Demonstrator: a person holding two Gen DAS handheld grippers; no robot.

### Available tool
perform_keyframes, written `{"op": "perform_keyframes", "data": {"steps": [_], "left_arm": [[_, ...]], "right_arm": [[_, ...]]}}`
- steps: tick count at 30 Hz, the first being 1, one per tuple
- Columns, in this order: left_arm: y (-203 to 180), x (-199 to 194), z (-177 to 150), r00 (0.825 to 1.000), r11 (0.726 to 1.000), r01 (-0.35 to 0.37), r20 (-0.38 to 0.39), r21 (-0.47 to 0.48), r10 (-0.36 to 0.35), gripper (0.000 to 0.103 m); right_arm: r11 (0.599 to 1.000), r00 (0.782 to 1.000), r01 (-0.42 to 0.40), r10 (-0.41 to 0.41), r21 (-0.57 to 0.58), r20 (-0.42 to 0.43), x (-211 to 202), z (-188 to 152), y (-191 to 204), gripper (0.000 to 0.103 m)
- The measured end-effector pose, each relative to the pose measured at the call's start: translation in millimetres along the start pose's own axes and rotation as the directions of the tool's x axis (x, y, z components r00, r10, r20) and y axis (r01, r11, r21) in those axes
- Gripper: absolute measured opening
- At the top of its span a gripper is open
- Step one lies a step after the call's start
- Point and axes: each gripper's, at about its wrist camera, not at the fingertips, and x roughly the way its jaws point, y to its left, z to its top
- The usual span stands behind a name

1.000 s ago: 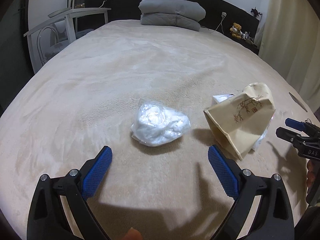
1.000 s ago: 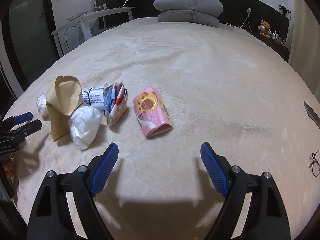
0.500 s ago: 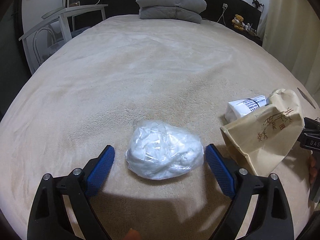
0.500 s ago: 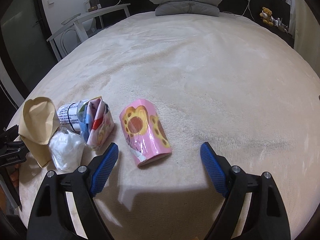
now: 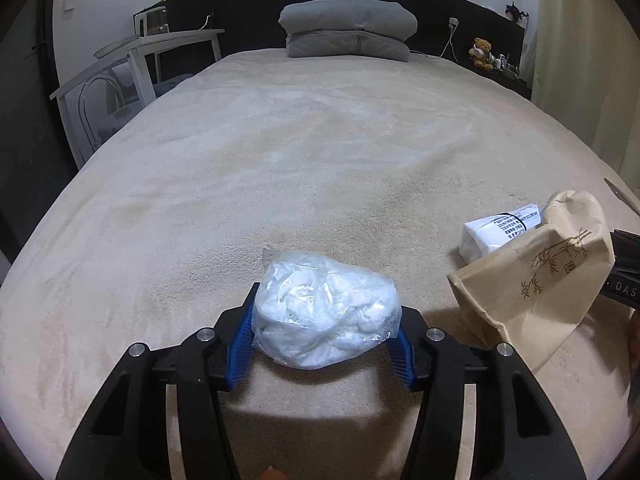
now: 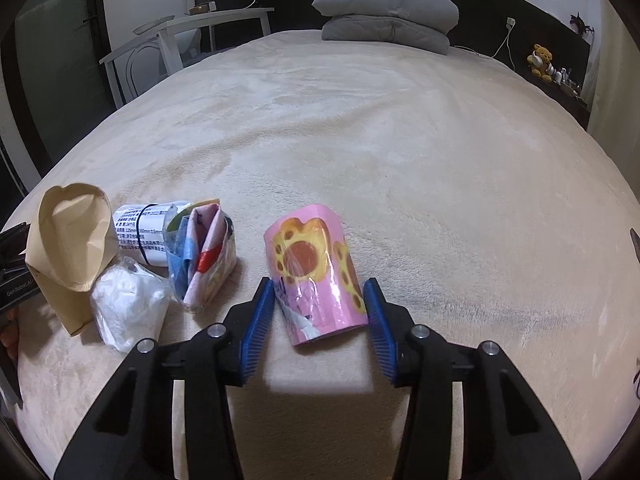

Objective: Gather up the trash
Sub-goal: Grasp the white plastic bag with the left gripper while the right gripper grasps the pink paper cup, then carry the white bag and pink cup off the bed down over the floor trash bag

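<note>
My left gripper (image 5: 322,338) is shut on a clear plastic bag of white stuffing (image 5: 326,314), its blue pads pressing both sides. A tan paper bag (image 5: 536,284) stands to its right, with a white printed roll (image 5: 500,230) behind it. My right gripper (image 6: 320,322) straddles a pink paw-print packet (image 6: 316,276) lying on the bed; the blue pads are close to both sides and a small gap shows. Left of it lie a colourful folded wrapper (image 6: 204,256), the white printed roll (image 6: 140,226), another white plastic bag (image 6: 128,308) and the tan paper bag (image 6: 72,248).
All lies on a beige plush bed cover (image 5: 320,152). Grey folded pillows (image 5: 348,28) sit at the headboard. A white table and chair (image 5: 140,64) stand at the far left. A teddy bear (image 5: 482,53) sits on the far right shelf. The left gripper's body (image 6: 14,276) shows at the right wrist view's left edge.
Both grippers moved forward and narrowed. The left one closed on the white plastic bag. The right one came around the pink packet and closed most of the way.
</note>
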Motion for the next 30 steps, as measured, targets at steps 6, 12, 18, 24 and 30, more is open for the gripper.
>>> {"op": "perform_keyframes", "data": {"steps": [6, 12, 18, 24, 30], "left_arm": [[-1.2, -13.2, -2.6, 1.000, 1.000, -0.003, 0.030, 0.002, 0.003, 0.055], [-8.5, -36.3, -9.2, 0.997, 0.999, 0.040, 0.060, -0.024, -0.039, 0.055], [-24.5, -57.7, -21.6, 0.995, 0.997, 0.071, 0.070, 0.000, -0.071, 0.055], [-37.4, -78.4, -35.5, 0.994, 0.996, 0.076, 0.075, 0.036, -0.078, 0.055], [-46.9, -99.5, -50.4, 0.987, 0.991, 0.119, 0.099, 0.059, -0.124, 0.055]], "right_arm": [[1.000, 0.999, 0.019, -0.019, -0.003, 0.042, -19.1, -3.1, 0.4, 0.046], [1.000, 0.998, 0.016, -0.016, 0.014, 0.059, -39.5, -15.7, -1.3, 0.046], [0.999, 0.996, 0.016, -0.019, 0.029, 0.085, -67.7, -30.3, -1.6, 0.046], [0.999, 0.995, 0.021, -0.024, 0.033, 0.094, -88.8, -43.8, -1.3, 0.046], [0.999, 0.994, 0.001, -0.007, 0.048, 0.110, -109.3, -61.5, 2.9, 0.046]]}}
